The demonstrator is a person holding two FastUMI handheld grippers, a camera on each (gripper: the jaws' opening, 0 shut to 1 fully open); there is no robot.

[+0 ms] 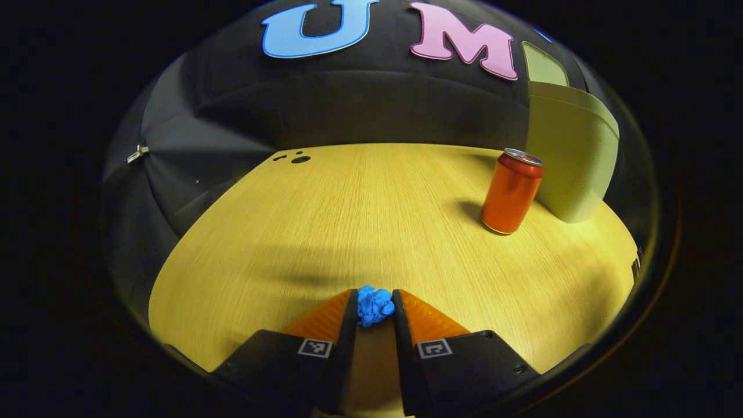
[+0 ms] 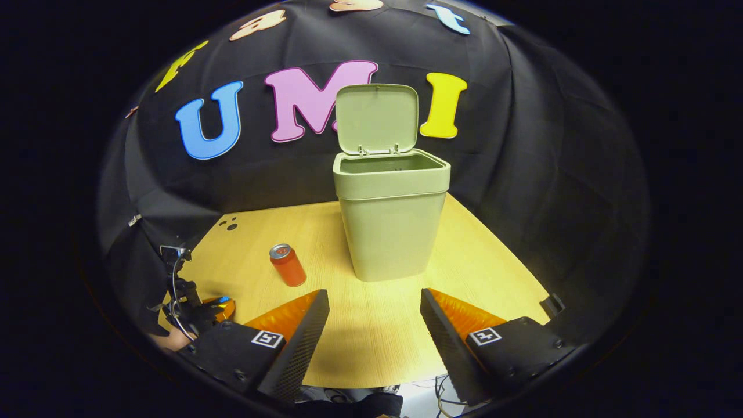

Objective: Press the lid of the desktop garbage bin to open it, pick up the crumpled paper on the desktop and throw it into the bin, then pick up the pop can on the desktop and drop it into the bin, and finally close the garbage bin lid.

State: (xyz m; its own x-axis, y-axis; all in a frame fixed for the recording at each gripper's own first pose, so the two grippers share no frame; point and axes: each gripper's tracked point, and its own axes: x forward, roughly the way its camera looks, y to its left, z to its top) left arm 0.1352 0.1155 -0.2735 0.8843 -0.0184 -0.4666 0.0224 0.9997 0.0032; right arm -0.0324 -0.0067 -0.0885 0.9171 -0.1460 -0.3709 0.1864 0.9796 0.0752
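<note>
Left tool (image 1: 374,307) clamped on the blue crumpled paper (image 1: 374,305) low over the desk (image 1: 348,220), bin lid already up

Nearest, the left tool's fingers pinch the paper from both sides; the right tool (image 2: 374,322) hangs with fingers wide apart, holding nothing. Beyond stands the orange pop can (image 2: 288,265), upright, just beside the green bin (image 2: 392,226), whose lid (image 2: 377,119) stands open. Best carry: lift clear, pass over the can without knocking it, and release only once above the bin's mouth

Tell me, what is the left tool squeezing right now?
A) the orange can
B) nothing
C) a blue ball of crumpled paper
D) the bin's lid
C: in the left gripper view the left tool has both fingers pressed on the blue crumpled paper, while the can stands apart on the table.
</note>
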